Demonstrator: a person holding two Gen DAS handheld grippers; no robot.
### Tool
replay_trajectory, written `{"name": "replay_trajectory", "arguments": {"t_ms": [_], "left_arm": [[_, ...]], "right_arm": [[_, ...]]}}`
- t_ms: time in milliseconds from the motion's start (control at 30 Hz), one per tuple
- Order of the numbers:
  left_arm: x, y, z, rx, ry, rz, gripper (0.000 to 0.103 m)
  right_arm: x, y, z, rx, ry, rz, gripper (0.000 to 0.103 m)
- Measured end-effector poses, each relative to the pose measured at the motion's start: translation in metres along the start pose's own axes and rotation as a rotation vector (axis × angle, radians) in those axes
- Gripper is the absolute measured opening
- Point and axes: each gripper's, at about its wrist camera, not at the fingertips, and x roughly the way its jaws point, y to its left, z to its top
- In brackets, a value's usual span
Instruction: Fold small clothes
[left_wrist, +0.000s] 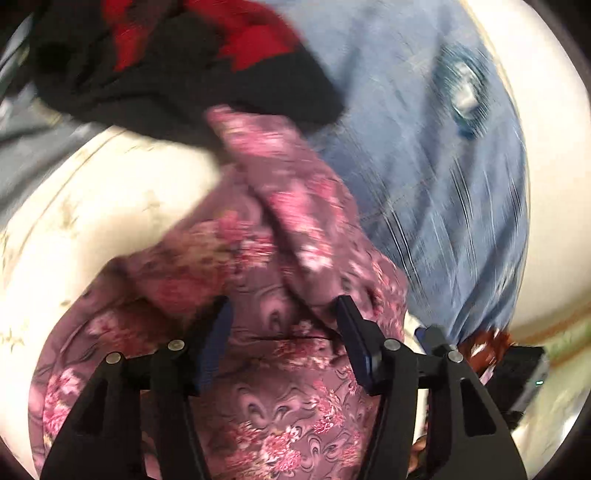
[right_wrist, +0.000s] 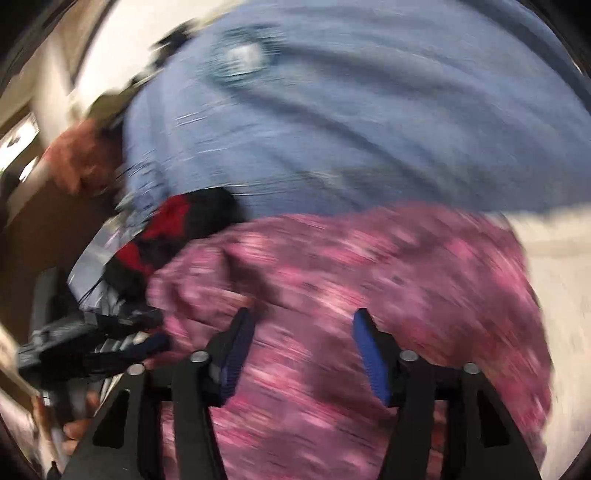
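Right now I am looking down my left gripper (left_wrist: 282, 314), whose jaws are standing apart over the pink floral garment (left_wrist: 280, 398) without clamping it. That garment is lying crumpled on the cream desk (left_wrist: 122, 206), touching a blue denim piece (left_wrist: 436, 177) on its far side and a black and red garment (left_wrist: 177, 66) beyond it. My right gripper (right_wrist: 301, 328) is also hovering with its jaws spread over the same floral cloth (right_wrist: 369, 273), nothing between them. Blur is smearing this view heavily; the denim (right_wrist: 369, 110) is filling the upper half, and the black and red garment (right_wrist: 166, 236) is showing at the left.
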Motion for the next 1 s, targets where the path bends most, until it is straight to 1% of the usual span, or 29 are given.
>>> {"name": "replay_trajectory", "arguments": {"t_ms": [67,133,200,267,300,400,433,467,500,533,567,600,633,667,700,733,800,833,900,933,967,1000], "left_arm": [[-0.007,0.014,0.001,-0.072,-0.006,0.001,0.057],[-0.016,0.023,0.001,-0.116,-0.029,0.006,0.057],[-0.024,0.027,-0.002,-0.142,-0.062,0.018,0.057],[-0.033,0.032,-0.004,-0.16,-0.094,0.06,0.057],[-0.038,0.039,-0.005,-0.184,-0.109,0.073,0.057],[-0.043,0.058,-0.004,-0.263,-0.114,0.069,0.057],[-0.041,0.06,-0.004,-0.273,-0.109,0.061,0.057],[-0.039,0.062,-0.003,-0.277,-0.1,0.06,0.057],[-0.038,0.061,-0.003,-0.272,-0.099,0.063,0.057],[-0.039,0.059,-0.005,-0.26,-0.102,0.068,0.057],[-0.037,0.054,-0.006,-0.241,-0.102,0.07,0.057],[-0.035,0.05,-0.007,-0.222,-0.095,0.068,0.058],[-0.03,0.045,-0.008,-0.205,-0.083,0.064,0.059],[-0.027,0.042,-0.01,-0.195,-0.074,0.058,0.065],[-0.02,0.036,-0.01,-0.185,-0.063,0.057,0.066],[-0.016,0.033,-0.011,-0.172,-0.052,0.063,0.066],[-0.007,0.027,-0.012,-0.143,-0.04,0.075,0.069],[-0.005,0.023,-0.012,-0.13,-0.042,0.079,0.071],[-0.002,0.019,-0.009,-0.117,-0.045,0.073,0.079],[0.0,0.016,-0.008,-0.11,-0.047,0.074,0.079],[0.002,0.014,-0.008,-0.103,-0.051,0.076,0.079],[0.003,0.012,-0.008,-0.095,-0.053,0.076,0.08]], "right_arm": [[0.016,0.029,0.016,-0.075,0.033,0.015,0.064],[0.037,0.054,0.027,-0.14,0.078,0.02,0.065],[0.064,0.08,0.034,-0.208,0.155,0.015,0.065],[0.086,0.097,0.034,-0.266,0.211,-0.003,0.065],[0.096,0.106,0.032,-0.294,0.235,-0.019,0.065],[0.12,0.127,0.026,-0.363,0.277,-0.064,0.064],[0.126,0.134,0.023,-0.414,0.277,-0.108,0.061],[0.127,0.137,0.02,-0.456,0.267,-0.14,0.059],[0.127,0.139,0.017,-0.503,0.253,-0.165,0.039],[0.126,0.137,0.016,-0.514,0.251,-0.171,0.006],[0.122,0.13,0.018,-0.482,0.24,-0.175,0.007],[0.112,0.122,0.021,-0.431,0.203,-0.167,0.007],[0.096,0.107,0.027,-0.341,0.145,-0.146,0.006],[0.081,0.09,0.029,-0.266,0.107,-0.136,0.006],[0.061,0.065,0.03,-0.15,0.057,-0.108,0.006],[0.047,0.047,0.029,-0.071,0.028,-0.091,0.006],[0.016,-0.004,0.015,0.129,-0.031,-0.067,0.006],[0.001,-0.038,-0.001,0.249,-0.049,-0.061,0.006],[-0.013,-0.08,-0.027,0.392,-0.033,-0.068,0.007],[-0.016,-0.096,-0.04,0.446,-0.01,-0.072,0.012],[-0.021,-0.113,-0.055,0.51,0.014,-0.089,0.012],[-0.026,-0.123,-0.064,0.548,0.017,-0.102,0.013]]}}
